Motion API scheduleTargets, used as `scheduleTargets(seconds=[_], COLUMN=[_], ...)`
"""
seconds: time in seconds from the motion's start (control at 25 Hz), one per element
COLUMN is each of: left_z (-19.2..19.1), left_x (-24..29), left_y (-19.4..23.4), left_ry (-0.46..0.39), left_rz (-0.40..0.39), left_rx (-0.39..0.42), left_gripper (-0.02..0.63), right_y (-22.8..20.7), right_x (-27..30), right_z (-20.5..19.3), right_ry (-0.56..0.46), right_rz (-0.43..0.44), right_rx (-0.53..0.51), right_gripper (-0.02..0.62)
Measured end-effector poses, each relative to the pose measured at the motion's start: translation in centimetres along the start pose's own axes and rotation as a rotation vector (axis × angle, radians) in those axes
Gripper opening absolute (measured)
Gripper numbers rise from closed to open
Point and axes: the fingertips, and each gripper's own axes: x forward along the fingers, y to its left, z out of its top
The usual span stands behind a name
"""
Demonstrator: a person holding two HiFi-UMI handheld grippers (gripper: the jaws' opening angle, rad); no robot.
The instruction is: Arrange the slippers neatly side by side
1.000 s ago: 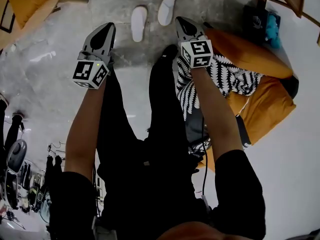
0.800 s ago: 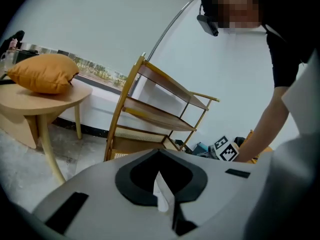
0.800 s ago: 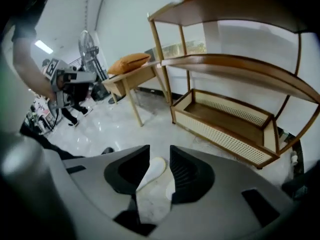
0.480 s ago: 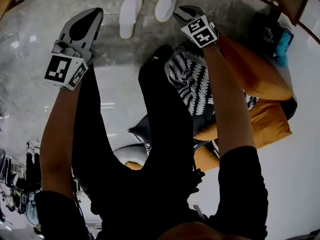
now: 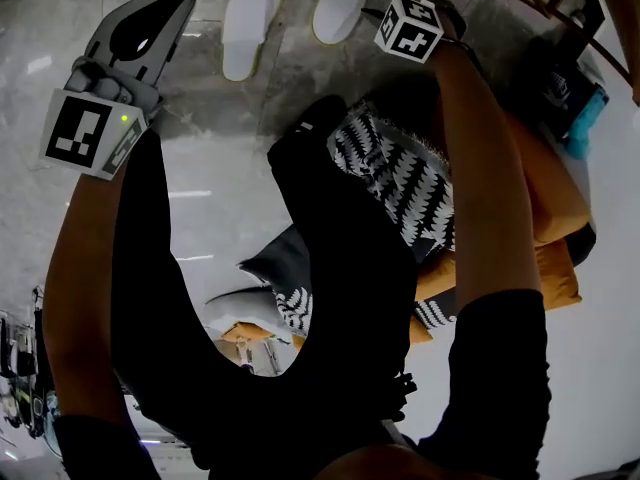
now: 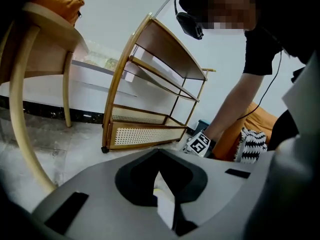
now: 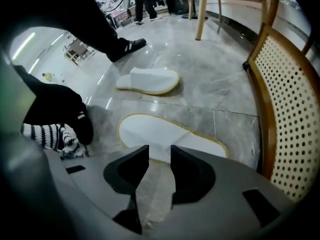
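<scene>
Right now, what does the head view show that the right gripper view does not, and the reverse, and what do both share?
Only the head view: the left gripper, shut, and the orange cushion. Only the right gripper view: the cane-panelled wooden frame. Both: the white near slipper, the far slipper and the striped cushion.

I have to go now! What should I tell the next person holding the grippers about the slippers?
Left gripper: jaws shut, empty.
Right gripper: jaws have just been opening, empty, pointing down over the near slipper.
Far slipper: on the floor, apart from it, at a different angle.
Done: nothing lined up yet.
To do: probably grip the near slipper, set it straight beside the other.
</scene>
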Motion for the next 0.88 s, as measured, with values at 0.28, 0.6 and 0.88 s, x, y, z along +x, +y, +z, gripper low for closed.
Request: scheduleTargets(seconds=[0.28, 0.6, 0.88], left_z=[-2.2, -2.0, 0.4], left_x=[0.7, 0.8, 0.1], left_y=[1.0, 0.5, -0.6], left_ry=[0.033, 0.011, 0.024], left_rz=[0.005, 0.043, 0.046], left_rx=[0.035, -0.001, -0.018], left_gripper=[0.015, 0.015, 0.015], right_y=[-0.4, 0.8, 1.8], right_x=[3.2, 2.5, -2.3], right_z=[-1.2, -1.4, 0.3], right_ry=[0.069, 0.057, -0.099], right_rz=[0.069, 0.084, -0.016], right_rx=[-0.168, -0.138, 0.142], right_gripper=[0.146, 0.037, 0.035])
